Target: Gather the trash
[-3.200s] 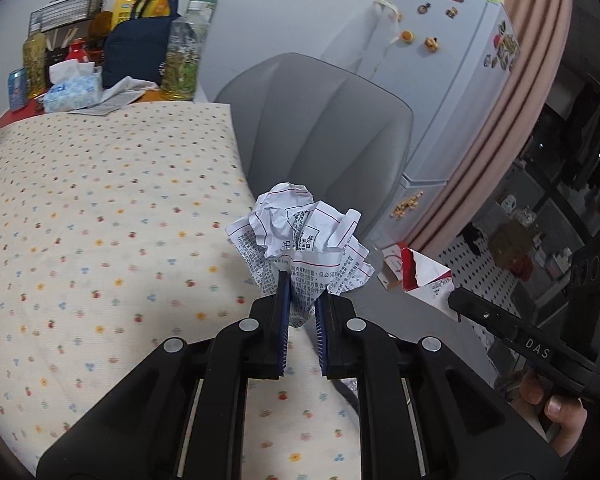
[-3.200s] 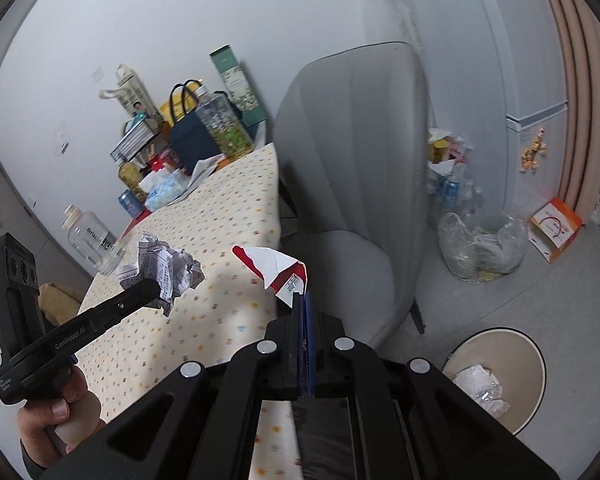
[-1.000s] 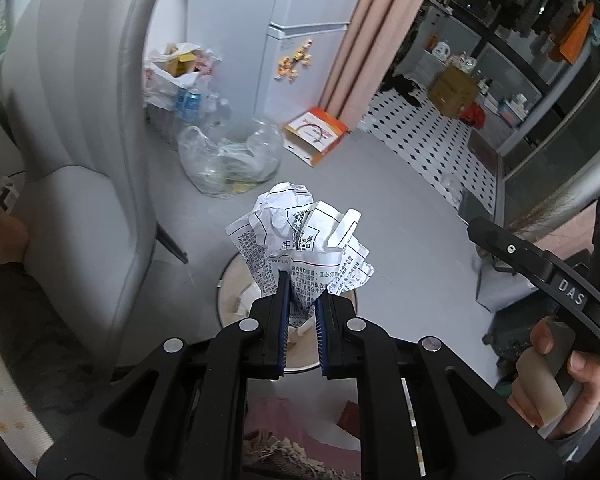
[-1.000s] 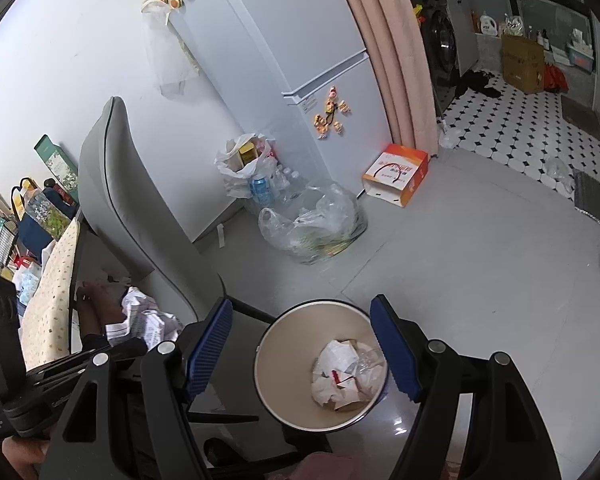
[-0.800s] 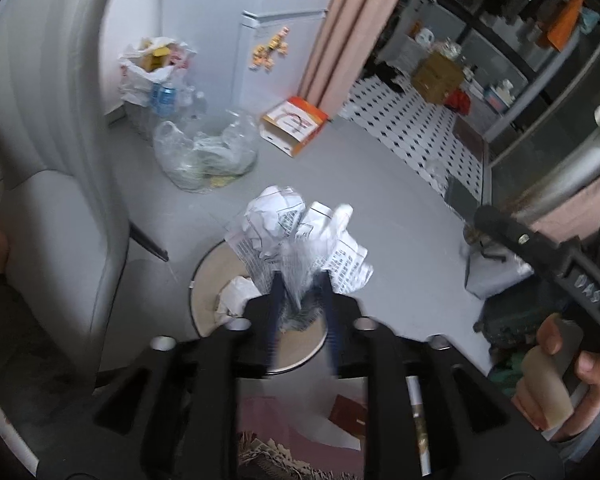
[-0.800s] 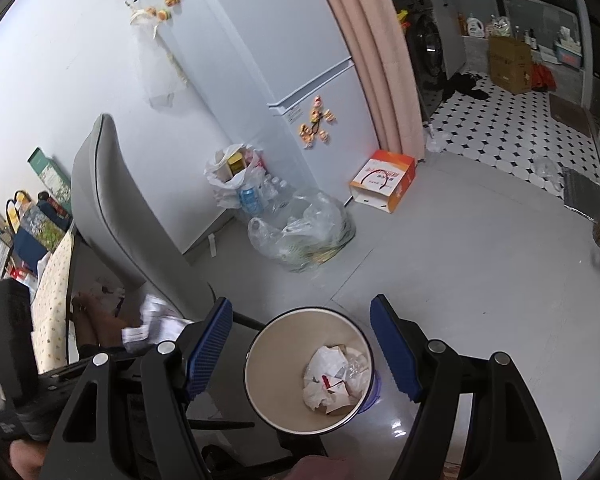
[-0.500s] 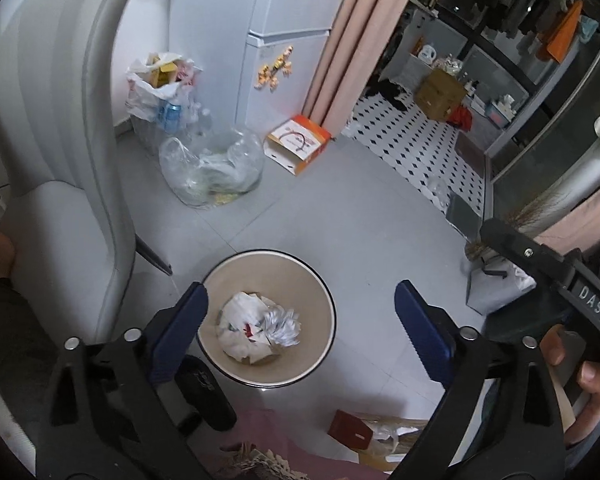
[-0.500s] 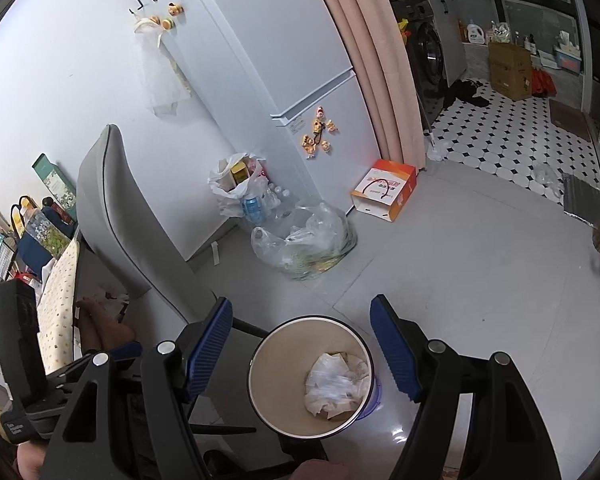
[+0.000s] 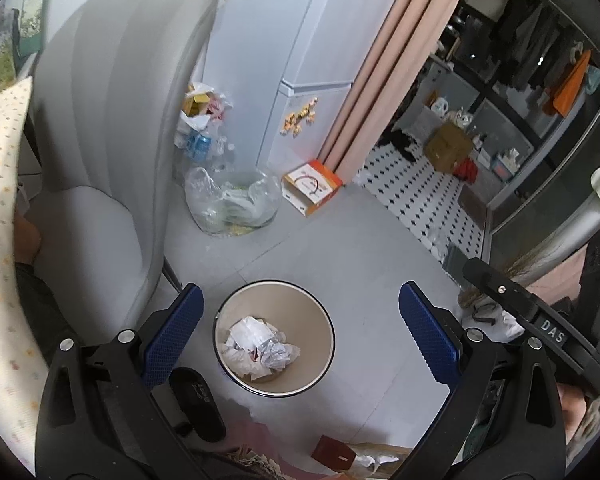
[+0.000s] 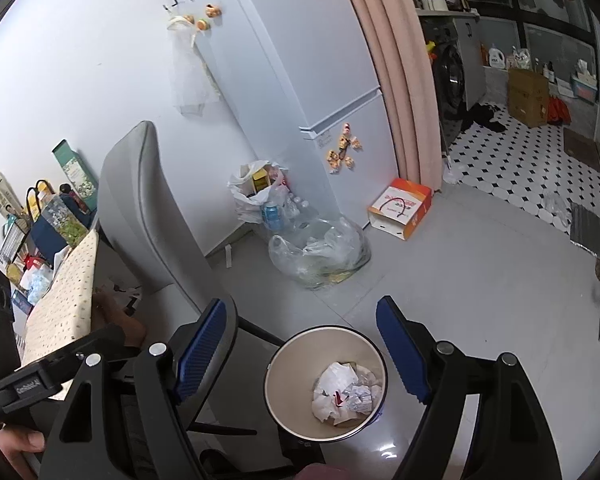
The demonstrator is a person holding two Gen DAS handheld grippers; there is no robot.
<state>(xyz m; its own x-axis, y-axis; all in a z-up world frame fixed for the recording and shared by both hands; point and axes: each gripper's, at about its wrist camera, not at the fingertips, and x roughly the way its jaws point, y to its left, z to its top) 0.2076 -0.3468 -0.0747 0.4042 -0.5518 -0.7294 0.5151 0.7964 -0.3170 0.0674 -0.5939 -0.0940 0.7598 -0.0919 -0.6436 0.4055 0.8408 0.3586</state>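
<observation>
A round beige trash bin [image 9: 314, 322] stands on the grey floor below both grippers. Crumpled paper [image 9: 260, 344] lies at its bottom, with a red-and-white scrap among it. My left gripper [image 9: 300, 292] hangs above the bin, its jaws opening to full width with nothing between them. In the right wrist view the same bin [image 10: 288, 372] and paper [image 10: 346, 394] sit under my right gripper [image 10: 302, 303], whose jaws are opening wider and hold nothing. A hand holds each gripper's handle.
A grey chair [image 9: 108, 120] stands left of the bin, beside a table with a dotted cloth [image 9: 0, 200]. Behind the bin are a clear plastic bag [image 9: 232, 204], an orange-and-white box [image 9: 312, 194] and a white fridge [image 10: 300, 80]. A black slipper [image 9: 198, 404] lies near the bin.
The left gripper opened and let go of the crumpled paper, which dropped into the bin. Both grippers have risen, and the right gripper's jaws stand slightly wider.
</observation>
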